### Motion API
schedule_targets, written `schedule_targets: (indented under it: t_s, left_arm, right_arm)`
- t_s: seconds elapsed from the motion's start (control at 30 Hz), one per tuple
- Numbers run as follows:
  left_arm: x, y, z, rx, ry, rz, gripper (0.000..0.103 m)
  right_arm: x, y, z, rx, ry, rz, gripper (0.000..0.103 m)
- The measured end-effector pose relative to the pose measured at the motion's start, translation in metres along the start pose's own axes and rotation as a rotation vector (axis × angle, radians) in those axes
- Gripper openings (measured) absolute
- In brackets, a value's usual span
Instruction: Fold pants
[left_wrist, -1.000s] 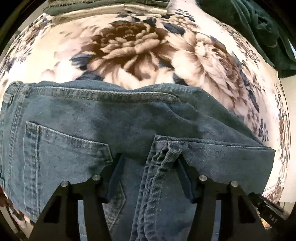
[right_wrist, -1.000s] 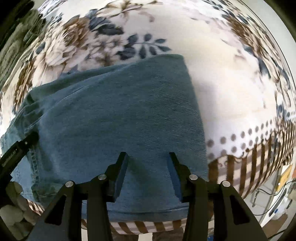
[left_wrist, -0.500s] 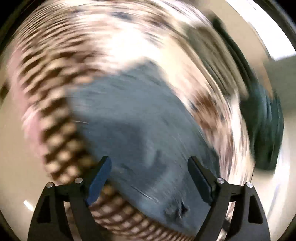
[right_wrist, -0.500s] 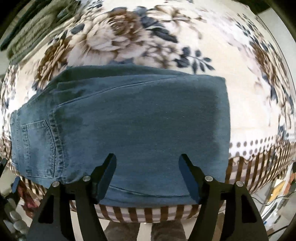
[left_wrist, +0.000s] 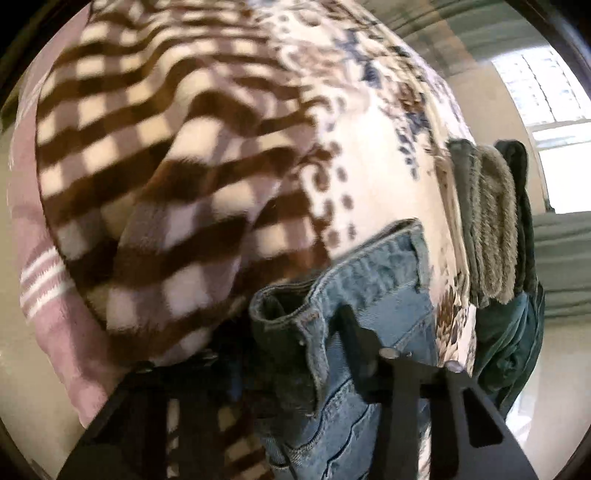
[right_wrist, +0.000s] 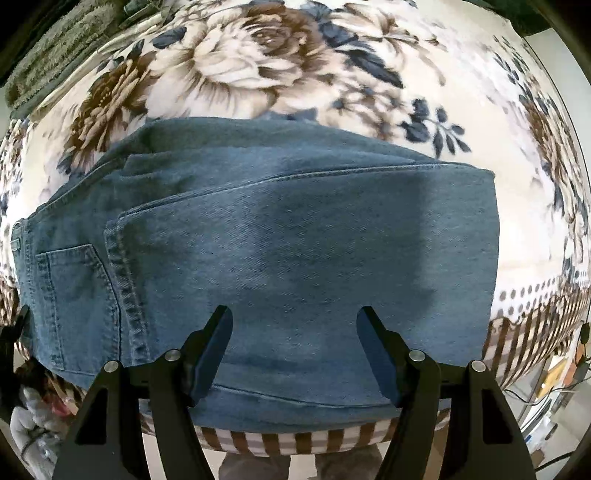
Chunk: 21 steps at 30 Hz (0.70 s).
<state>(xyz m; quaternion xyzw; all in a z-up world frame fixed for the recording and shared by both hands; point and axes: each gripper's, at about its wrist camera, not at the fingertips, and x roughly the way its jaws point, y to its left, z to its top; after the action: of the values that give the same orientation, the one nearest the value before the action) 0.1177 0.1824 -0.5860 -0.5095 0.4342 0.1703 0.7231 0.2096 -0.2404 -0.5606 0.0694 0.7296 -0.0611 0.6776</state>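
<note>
Blue jeans (right_wrist: 295, 240) lie folded on a floral blanket (right_wrist: 258, 66), with the back pocket at the left and the legs doubled over. My right gripper (right_wrist: 295, 350) hangs open above the near edge of the denim and holds nothing. In the left wrist view the jeans' waistband (left_wrist: 369, 280) bunches up at the bed's edge. My left gripper (left_wrist: 291, 350) is closing on that waistband, with denim filling the gap between its fingers. Its left finger is lost in shadow.
The blanket's brown checked border (left_wrist: 166, 166) drapes over the bed's side above a pink sheet (left_wrist: 55, 295). A stack of green folded clothes (left_wrist: 491, 221) and a dark green garment (left_wrist: 509, 350) lie beyond the jeans. A person's legs (right_wrist: 258, 465) stand at the bed's near edge.
My left gripper let go of the folded hems, swung round to the waistband end while rolling, opened wide, then narrowed on the waistband. My right gripper opened wider and drew back, so more of the jeans shows.
</note>
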Motion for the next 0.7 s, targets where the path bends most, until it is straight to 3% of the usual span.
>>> schedule_targets:
  t_s: [0.13, 0.3, 0.5, 0.7]
  left_arm:
    - [-0.028, -0.030, -0.011, 0.130, -0.073, -0.019, 0.020]
    - [-0.070, -0.096, -0.042, 0.309, -0.129, -0.142, 0.019]
    - [-0.101, -0.188, -0.113, 0.543, -0.119, -0.267, 0.019]
    - [-0.094, -0.263, -0.237, 0.742, 0.024, -0.353, 0.018]
  right_arm:
    - [-0.005, 0.008, -0.001, -0.010, -0.032, 0.010, 0.072]
    - [-0.019, -0.007, -0.008, -0.002, -0.067, 0.055, 0.072]
    - [-0.052, -0.072, -0.021, 0.033, -0.115, 0.094, 0.072]
    - [-0.073, -0.209, -0.040, 0.136, -0.157, 0.077, 0.072]
